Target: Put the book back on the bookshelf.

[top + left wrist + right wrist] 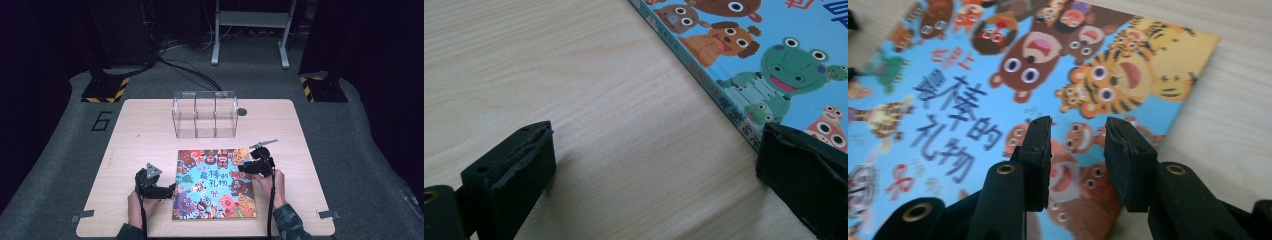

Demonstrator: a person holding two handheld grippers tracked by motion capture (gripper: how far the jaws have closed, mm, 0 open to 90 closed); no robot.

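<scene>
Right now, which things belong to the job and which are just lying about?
In the job:
colourful animal-cover picture book
left tool, open at its spine
right tool, over its cover

Lying about:
clear plastic three-compartment box
small dark round disc

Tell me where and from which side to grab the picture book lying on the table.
Take the picture book by its right edge, coming in low from the right. It lies flat and closed on the table, so only a thin edge gives purchase. The spine faces left, where the left hand-held gripper stands open; the right hand-held gripper hangs over the cover.
</scene>
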